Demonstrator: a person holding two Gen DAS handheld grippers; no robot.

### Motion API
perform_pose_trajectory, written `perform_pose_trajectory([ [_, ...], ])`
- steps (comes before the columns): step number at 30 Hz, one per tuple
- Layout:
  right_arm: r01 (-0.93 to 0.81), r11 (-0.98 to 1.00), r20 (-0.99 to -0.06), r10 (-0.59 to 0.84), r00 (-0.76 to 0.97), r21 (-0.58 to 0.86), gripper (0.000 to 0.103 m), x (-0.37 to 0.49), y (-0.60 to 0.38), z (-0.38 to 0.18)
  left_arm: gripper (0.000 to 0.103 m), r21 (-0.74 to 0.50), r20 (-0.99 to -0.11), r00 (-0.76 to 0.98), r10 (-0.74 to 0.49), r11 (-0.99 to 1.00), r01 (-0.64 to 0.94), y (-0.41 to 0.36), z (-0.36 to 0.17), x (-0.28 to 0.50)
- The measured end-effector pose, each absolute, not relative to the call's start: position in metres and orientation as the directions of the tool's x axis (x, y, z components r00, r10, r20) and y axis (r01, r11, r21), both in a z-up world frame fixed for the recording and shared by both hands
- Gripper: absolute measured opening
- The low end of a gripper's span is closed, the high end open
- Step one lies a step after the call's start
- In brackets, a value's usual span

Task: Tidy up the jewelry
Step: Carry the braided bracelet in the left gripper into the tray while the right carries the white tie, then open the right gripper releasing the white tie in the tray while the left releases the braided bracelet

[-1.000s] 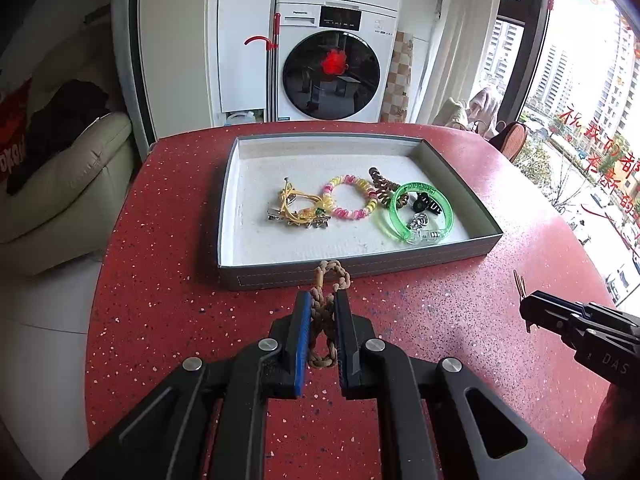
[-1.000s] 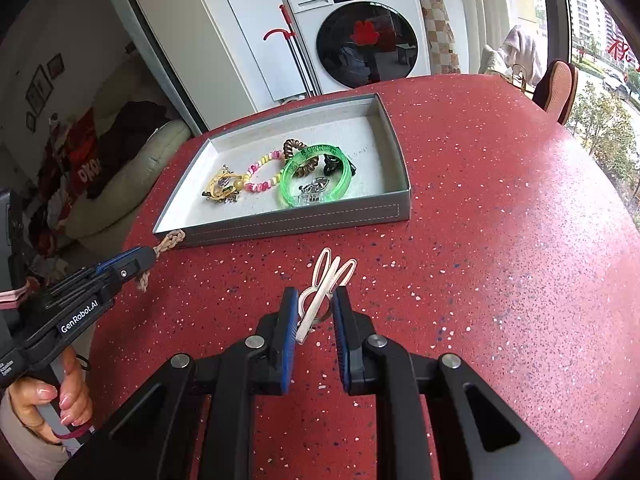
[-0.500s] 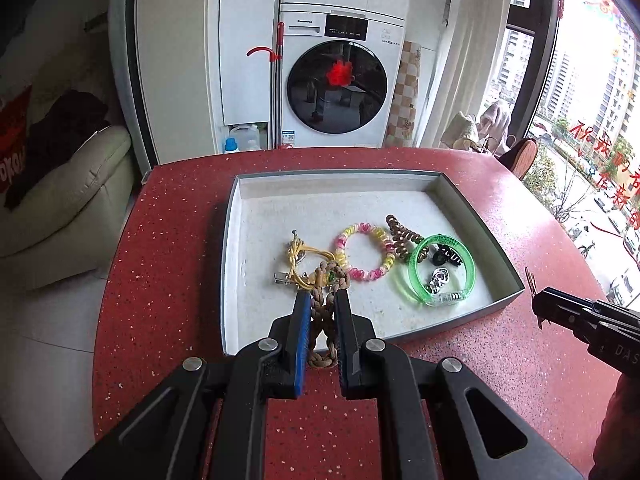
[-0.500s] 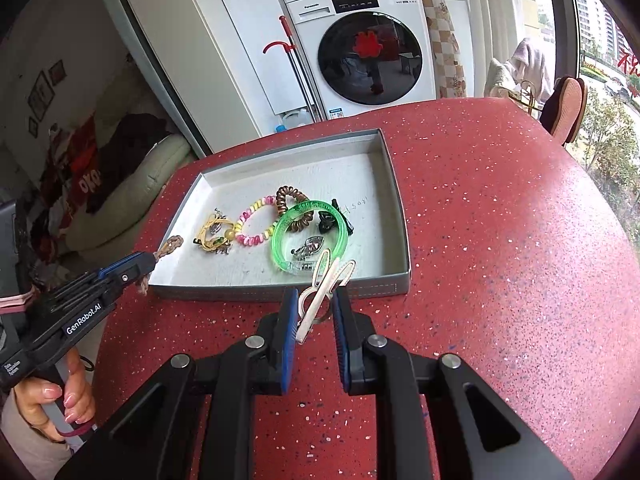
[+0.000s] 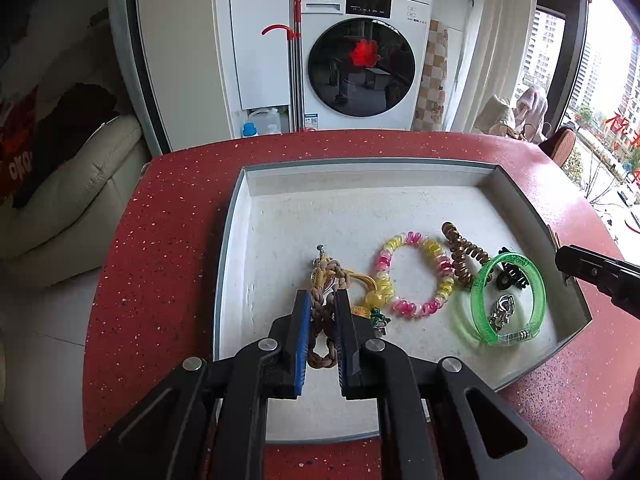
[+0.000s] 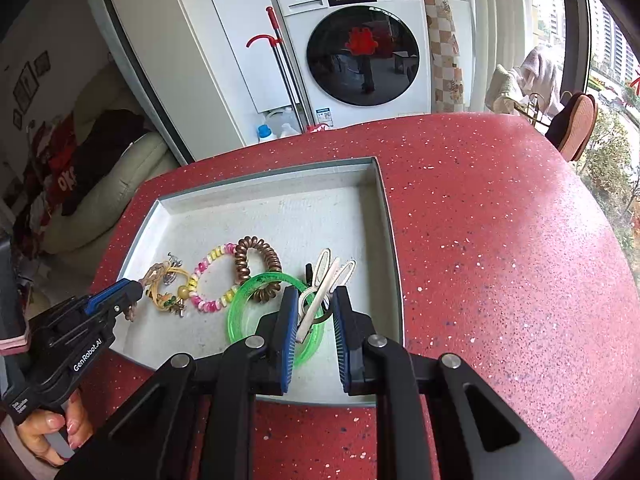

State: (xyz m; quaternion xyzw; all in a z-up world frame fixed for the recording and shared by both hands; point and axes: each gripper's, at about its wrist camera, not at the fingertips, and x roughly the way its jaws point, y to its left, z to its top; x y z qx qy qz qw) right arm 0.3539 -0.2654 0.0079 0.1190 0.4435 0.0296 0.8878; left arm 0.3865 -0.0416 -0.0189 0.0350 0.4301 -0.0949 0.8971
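A grey tray (image 5: 230,248) (image 6: 386,216) lies on the red speckled table. My left gripper (image 5: 322,300) is shut on a brown braided bracelet (image 5: 324,312) and hangs over the tray's near left part, just above a yellow cord charm (image 5: 360,280). My right gripper (image 6: 316,304) is shut on white hair clips (image 6: 326,280) over the tray's right part, above a green bangle (image 6: 240,320) (image 5: 538,280). A pink and yellow bead bracelet (image 5: 412,308) (image 6: 204,268) and a brown coil hair tie (image 5: 464,256) (image 6: 250,250) lie in the tray.
A black clip (image 5: 512,276) and a silver charm (image 5: 502,312) lie inside the green bangle. A washing machine (image 5: 360,56) stands beyond the table, a cream sofa (image 5: 72,184) to the left. A person's hand (image 6: 52,428) holds the left gripper's handle.
Both grippers moved forward from above the bare table in front of the tray to above the tray's inside, each still holding its item.
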Motion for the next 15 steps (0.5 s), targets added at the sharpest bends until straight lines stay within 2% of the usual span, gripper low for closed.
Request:
perform_pose_trajectory([
  [15,0.062,0.956,-0.794,0.201,0.574,0.287,0.021,0.369,-0.276,-0.017,0.031,0.060,-0.781,0.618,-0.093,0.973,0.221,-0.055,-0.034,0.385],
])
